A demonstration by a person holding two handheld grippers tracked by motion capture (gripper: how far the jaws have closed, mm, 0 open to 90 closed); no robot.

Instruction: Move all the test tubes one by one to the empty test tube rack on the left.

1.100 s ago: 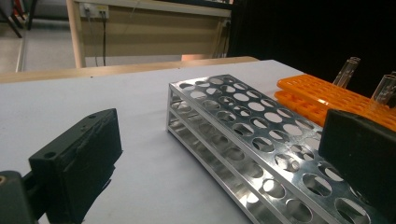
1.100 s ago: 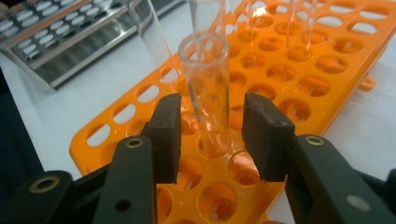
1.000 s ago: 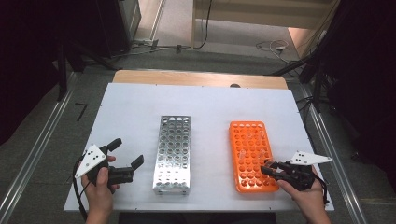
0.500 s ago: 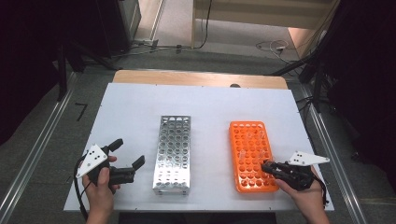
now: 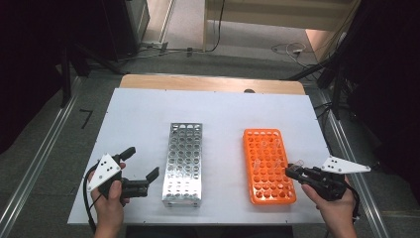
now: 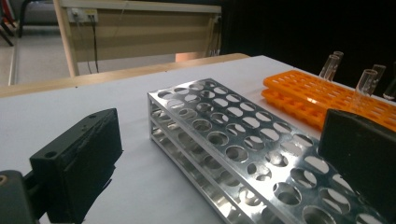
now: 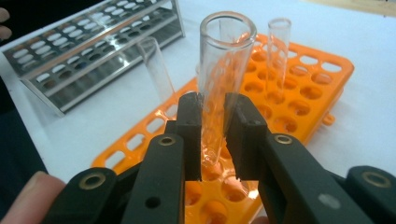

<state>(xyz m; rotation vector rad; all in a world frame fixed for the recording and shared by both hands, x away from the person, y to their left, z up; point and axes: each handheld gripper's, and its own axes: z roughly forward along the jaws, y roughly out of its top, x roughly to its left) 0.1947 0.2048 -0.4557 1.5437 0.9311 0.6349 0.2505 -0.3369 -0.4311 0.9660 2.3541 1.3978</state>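
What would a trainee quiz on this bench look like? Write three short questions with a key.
1. True or false: the right gripper is closed on a glass test tube.
2. Which rack has tubes standing in it: A the metal rack, B the orange rack, or C both?
3. Fill in: the left gripper, beside the metal rack, has its jaws ____.

Key
1. True: in the right gripper view both jaws press the tube's sides, over the orange rack.
2. B: clear tubes rise from the orange rack; the metal rack's visible holes look empty.
3. Open, holding nothing.

Grey floor (image 5: 44, 163), wooden desk (image 5: 277, 15) beyond
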